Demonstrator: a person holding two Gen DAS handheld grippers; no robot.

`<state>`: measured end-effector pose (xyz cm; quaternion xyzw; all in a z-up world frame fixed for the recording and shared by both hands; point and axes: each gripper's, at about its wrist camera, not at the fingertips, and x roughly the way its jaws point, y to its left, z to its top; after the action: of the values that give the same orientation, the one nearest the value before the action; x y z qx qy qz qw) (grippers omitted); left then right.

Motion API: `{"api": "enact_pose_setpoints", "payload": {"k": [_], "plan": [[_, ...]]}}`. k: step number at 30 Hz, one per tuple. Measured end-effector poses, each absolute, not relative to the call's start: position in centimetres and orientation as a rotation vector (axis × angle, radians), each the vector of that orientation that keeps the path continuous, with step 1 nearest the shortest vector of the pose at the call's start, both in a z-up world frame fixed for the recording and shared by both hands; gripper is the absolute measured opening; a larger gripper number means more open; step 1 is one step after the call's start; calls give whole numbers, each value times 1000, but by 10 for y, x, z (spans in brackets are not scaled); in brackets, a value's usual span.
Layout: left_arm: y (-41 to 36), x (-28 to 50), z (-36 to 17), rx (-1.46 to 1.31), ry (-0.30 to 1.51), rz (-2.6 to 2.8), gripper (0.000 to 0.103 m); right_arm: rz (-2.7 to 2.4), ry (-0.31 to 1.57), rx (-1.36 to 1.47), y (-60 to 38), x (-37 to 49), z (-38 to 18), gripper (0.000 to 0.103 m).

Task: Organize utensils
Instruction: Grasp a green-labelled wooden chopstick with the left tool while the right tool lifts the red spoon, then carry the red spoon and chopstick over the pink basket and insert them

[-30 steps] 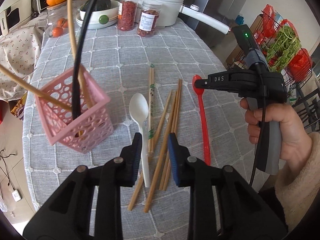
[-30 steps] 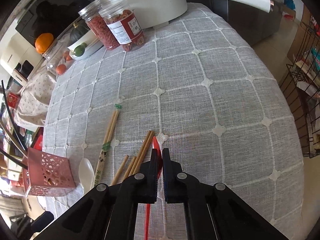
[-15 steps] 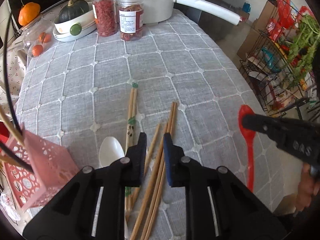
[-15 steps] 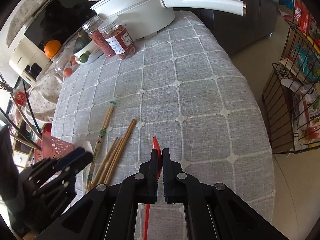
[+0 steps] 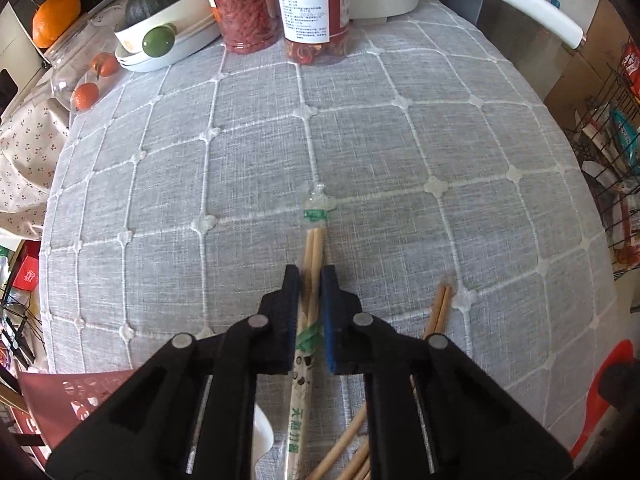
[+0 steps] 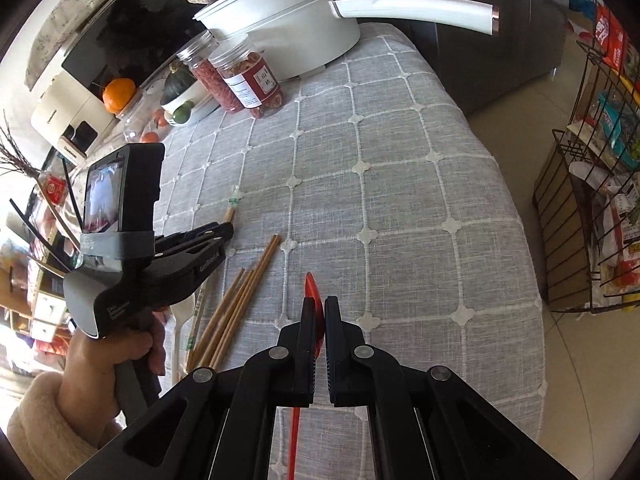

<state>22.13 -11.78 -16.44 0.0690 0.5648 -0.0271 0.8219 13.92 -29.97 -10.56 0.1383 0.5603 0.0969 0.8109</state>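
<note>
1. As the left gripper (image 5: 310, 280) swings away from the pink utensil basket (image 5: 60, 400), now only a corner at the lower left of its view, it drops over the wrapped pair of chopsticks (image 5: 312, 252); its jaws have just been closing and now pinch that pair between the blue pads.
2. Where a second ago the same jaws stood apart above the white spoon (image 6: 182, 316) and the loose chopsticks (image 6: 236, 304), they now hold the sleeved pair, which still lies flat on the grey checked tablecloth (image 5: 400, 160), just left of the loose sticks.
3. The right gripper (image 6: 318, 304), to the right of the wrapped pair, stays clamped on the red spoon (image 6: 312, 288), whose bowl pokes out past the fingertips; it has been lifted off the cloth since a second ago.
4. Judged from this, both hands are loaded, one step from carrying utensils to the basket; nothing from this pick has gone in yet.
5. The chopstick sleeve carries green printed Chinese characters and a green band, too distorted to read fully. The nearer jar (image 5: 316, 8) behind the pair bears a white label with small illegible print. Embossed lettering on the left gripper's body, seen from the right wrist, cannot be made out.
</note>
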Motion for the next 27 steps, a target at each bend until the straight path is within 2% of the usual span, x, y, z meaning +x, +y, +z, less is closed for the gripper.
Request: {"api": "enact_pose_setpoints", "payload": {"k": [4, 9, 17, 27], "plan": [[-119, 215, -163, 175, 1206, -71, 6, 198, 1192, 293, -300, 140, -105, 4], [-117, 195, -143, 140, 1155, -112, 6, 176, 1164, 301, -300, 137, -100, 4], [-103, 129, -67, 95, 941, -224, 6, 157, 1063, 304, -296, 121, -76, 4], [-41, 69, 12, -106, 667, -319, 6, 173, 924, 285, -288, 96, -36, 4]]}}
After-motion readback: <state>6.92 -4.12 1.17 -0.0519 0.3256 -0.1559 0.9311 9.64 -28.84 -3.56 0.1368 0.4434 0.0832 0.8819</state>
